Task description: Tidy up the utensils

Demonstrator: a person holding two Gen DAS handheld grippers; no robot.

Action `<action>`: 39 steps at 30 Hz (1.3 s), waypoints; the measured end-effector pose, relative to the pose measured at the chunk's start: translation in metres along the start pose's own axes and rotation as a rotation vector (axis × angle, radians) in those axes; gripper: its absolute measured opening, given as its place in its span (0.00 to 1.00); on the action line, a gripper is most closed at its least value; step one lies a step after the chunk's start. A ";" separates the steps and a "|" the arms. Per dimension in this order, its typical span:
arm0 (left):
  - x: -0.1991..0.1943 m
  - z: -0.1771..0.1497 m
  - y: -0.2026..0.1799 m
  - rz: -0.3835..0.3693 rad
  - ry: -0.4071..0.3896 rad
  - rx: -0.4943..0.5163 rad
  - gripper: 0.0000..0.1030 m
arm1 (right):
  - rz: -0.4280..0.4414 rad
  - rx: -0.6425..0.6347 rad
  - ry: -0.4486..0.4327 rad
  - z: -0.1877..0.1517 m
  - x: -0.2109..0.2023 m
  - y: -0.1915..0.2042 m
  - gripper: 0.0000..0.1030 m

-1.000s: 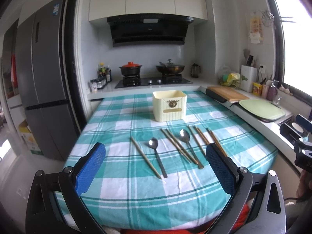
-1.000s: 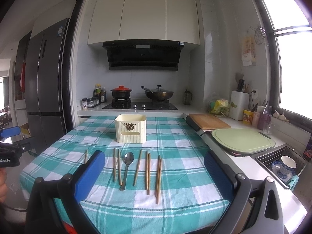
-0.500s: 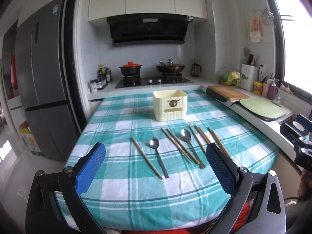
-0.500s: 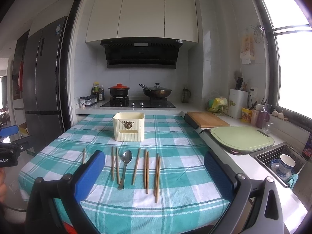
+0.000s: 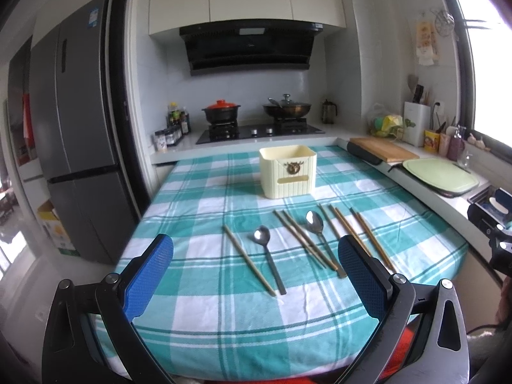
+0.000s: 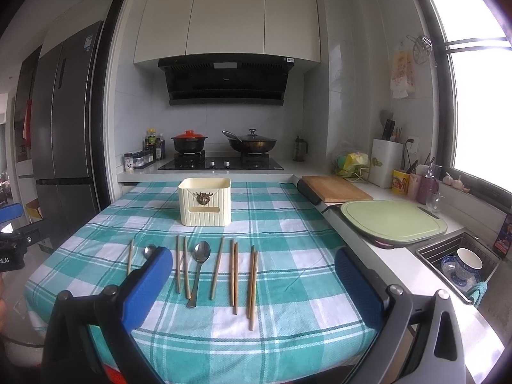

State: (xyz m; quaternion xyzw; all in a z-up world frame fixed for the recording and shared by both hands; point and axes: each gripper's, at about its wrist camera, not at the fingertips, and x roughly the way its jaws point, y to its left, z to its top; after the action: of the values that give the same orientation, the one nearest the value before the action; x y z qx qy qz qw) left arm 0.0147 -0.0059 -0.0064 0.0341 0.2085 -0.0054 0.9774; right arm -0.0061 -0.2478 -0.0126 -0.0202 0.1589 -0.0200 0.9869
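Both wrist views, facing table (image 5: pixel 198 304), stove beyond

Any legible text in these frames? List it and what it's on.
"ot.AI": cut off by the frame edge, on the left gripper, seen at the left edge of the right wrist view.
Too small or blurred to read: fridge sticker, range hood logo, spice jar labels, yellow tin.

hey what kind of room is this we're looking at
A home kitchen, almost certainly. A gas stove with two pots sits under a range hood, a tall fridge stands at the left, and a sink with dishes is at the right. Spoons and chopsticks lie on a checked table.
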 end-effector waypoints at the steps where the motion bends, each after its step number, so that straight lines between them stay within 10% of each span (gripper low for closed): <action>1: 0.000 0.000 -0.001 0.005 -0.002 0.005 0.99 | 0.000 0.002 0.004 0.000 0.001 -0.001 1.00; 23: 0.058 -0.021 -0.001 0.045 0.195 0.083 1.00 | -0.040 0.002 0.107 -0.002 0.054 -0.012 1.00; 39: 0.146 -0.031 0.011 0.030 0.353 0.041 1.00 | 0.019 -0.056 0.544 -0.062 0.247 -0.038 1.00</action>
State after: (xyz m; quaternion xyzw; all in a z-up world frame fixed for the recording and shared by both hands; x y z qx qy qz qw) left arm 0.1356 0.0077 -0.0940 0.0577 0.3763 0.0109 0.9246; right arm 0.2070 -0.2988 -0.1471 -0.0401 0.4189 -0.0112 0.9071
